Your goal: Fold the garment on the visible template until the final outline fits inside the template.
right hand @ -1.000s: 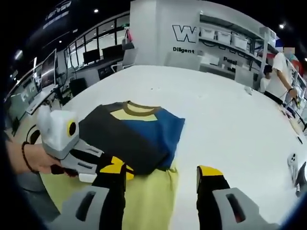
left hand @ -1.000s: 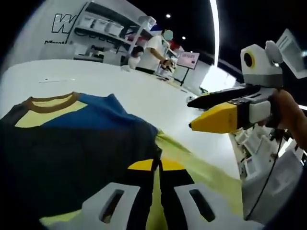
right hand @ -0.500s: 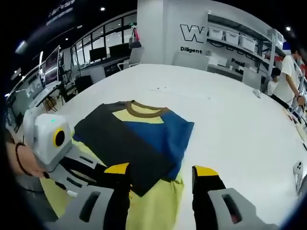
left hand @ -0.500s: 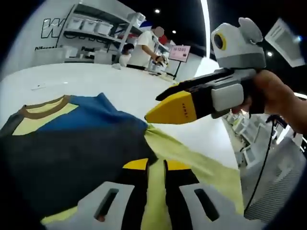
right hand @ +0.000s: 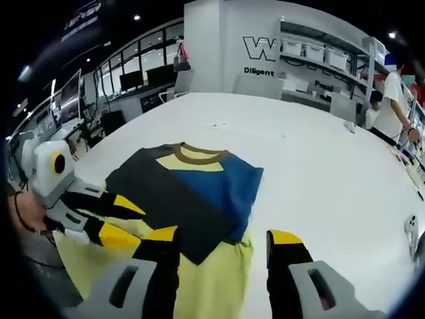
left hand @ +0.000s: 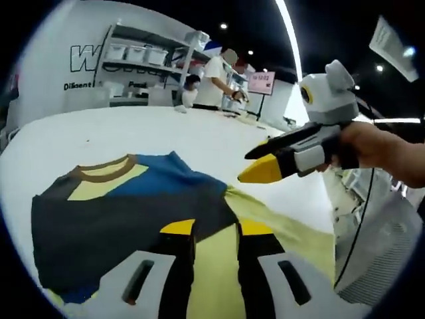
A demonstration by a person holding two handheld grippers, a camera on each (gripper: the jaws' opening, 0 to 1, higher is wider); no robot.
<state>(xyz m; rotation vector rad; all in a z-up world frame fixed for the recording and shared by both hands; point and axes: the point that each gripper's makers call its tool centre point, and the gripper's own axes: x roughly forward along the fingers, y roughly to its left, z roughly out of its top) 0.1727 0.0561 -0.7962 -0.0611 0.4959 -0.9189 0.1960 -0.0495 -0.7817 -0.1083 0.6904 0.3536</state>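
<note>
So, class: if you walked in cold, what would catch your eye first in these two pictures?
The folded shirt, dark grey, blue and yellow with a brown collar, lies on the white table, its lower part over a pale yellow template. The left gripper, yellow-tipped, jaws open, hovers at the shirt's left edge. The right gripper hangs above the table, jaws together.
</note>
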